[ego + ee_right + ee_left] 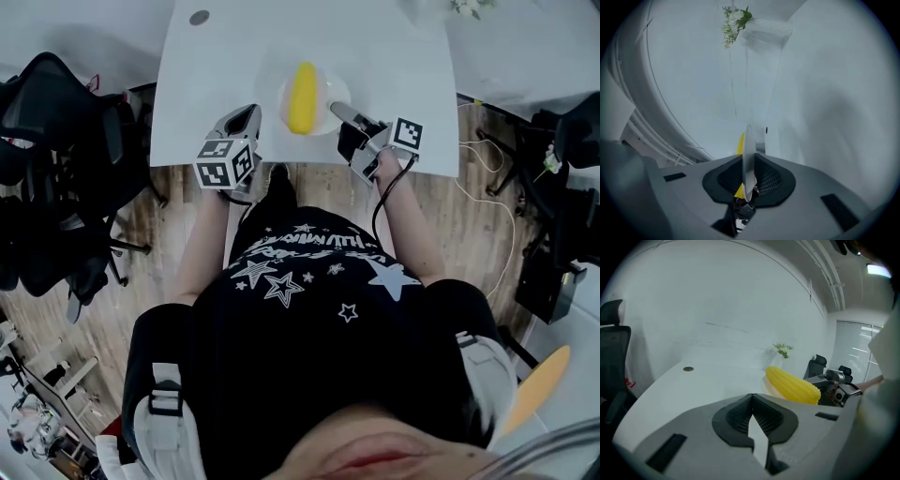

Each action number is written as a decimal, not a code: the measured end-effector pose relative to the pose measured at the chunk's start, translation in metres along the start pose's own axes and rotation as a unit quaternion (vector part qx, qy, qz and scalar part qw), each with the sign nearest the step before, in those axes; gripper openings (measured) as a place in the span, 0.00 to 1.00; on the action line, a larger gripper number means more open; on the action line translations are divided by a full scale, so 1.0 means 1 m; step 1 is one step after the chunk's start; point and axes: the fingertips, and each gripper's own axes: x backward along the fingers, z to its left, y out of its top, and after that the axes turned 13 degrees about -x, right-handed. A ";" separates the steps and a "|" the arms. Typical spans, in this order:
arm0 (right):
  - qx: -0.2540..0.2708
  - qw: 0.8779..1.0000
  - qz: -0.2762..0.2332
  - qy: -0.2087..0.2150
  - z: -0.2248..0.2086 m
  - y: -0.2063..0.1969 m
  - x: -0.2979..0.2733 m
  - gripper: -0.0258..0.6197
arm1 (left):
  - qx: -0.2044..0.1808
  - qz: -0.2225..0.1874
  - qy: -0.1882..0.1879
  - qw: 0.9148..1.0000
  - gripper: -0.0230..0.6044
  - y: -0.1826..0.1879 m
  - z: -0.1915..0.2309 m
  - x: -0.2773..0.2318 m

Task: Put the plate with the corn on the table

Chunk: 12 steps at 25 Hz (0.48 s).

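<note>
right gripper [342, 111] clamps the plate [336, 86] holding corn [302, 97].

The corn [740, 143] is mostly hidden behind the plate [749, 159]; the far plant [466, 7] is cut off.

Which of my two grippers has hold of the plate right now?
The right gripper, its jaws clamped on the rim of the plate carrying the corn. The left gripper is shut on nothing, beside the plate.
</note>
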 end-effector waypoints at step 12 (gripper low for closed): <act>-0.005 1.000 -0.012 -0.010 -0.001 0.059 -0.093 0.11 | 0.008 -0.003 -0.002 1.000 0.05 0.031 0.097 -0.058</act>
